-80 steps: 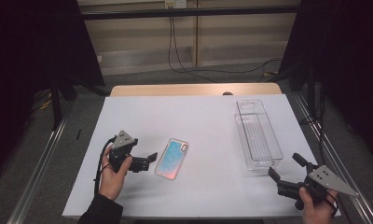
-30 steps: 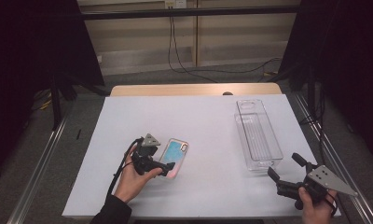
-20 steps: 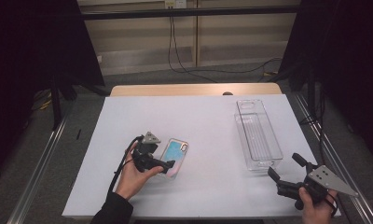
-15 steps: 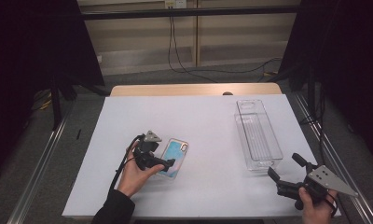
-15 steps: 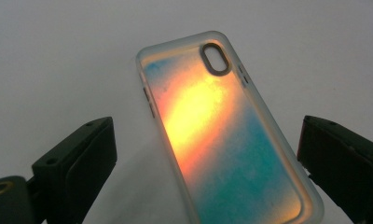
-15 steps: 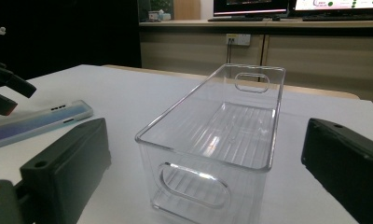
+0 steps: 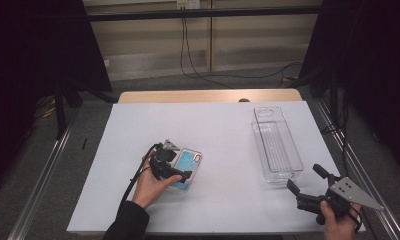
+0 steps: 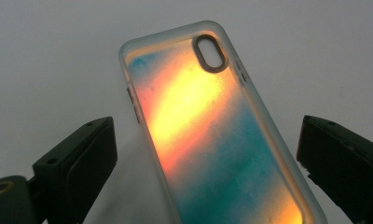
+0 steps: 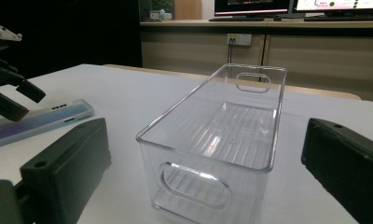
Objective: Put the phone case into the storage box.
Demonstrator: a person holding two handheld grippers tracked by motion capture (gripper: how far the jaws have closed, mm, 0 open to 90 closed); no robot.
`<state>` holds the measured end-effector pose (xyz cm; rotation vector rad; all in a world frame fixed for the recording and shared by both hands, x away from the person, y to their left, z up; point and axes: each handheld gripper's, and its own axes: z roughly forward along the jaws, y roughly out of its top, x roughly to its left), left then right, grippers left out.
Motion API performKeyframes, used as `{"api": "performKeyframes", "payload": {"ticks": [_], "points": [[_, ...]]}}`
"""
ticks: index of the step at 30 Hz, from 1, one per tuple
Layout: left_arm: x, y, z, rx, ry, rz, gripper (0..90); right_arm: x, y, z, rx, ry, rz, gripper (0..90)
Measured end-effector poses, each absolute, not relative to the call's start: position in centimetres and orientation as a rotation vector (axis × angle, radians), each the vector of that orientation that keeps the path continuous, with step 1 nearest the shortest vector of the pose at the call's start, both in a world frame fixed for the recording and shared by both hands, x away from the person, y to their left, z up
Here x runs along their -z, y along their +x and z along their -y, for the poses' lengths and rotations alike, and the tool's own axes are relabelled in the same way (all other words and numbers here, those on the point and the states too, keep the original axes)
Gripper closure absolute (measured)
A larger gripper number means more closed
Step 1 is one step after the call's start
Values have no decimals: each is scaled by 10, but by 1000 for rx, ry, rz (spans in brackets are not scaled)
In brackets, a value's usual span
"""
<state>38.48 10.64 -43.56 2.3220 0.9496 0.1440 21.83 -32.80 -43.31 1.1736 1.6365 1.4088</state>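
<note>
A phone case [image 7: 189, 167] with a clear rim and a teal-and-orange back lies flat on the white table [image 7: 213, 125], left of centre. My left gripper [image 7: 181, 167] is open and low over it. In the left gripper view the two jaws stand on either side of the phone case [image 8: 208, 140], apart from its edges. My right gripper [image 7: 304, 178] is open near the table's front right corner and holds nothing. Just ahead of it stands an empty clear plastic bin [image 9: 208, 88].
The clear bin [image 7: 260, 142] stands lengthwise at the right of the table, with a handle cut-out in each end. In the right gripper view the left gripper [image 9: 7, 88] and the phone case [image 9: 44, 119] show far left. A cable trails from the left gripper toward the front edge.
My left gripper has moved right from beside the phone case to over it, with its jaws now straddling the case. The right gripper and the bin have not moved.
</note>
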Motion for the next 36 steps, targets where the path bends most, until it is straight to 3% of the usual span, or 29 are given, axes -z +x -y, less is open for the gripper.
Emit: {"api": "performKeyframes", "payload": {"ticks": [4, 20, 36], "points": [[438, 388, -106, -123, 2325, -986, 92, 433, 218, 328, -1408, 1173, -1636, 5], [444, 391, -91, -72, 2395, -989, 74, 433, 218, 328, -1408, 1173, -1638, 5], [448, 387, -79, -191, 2474, -970, 46, 433, 219, 328, -1409, 1172, -1639, 5]]}}
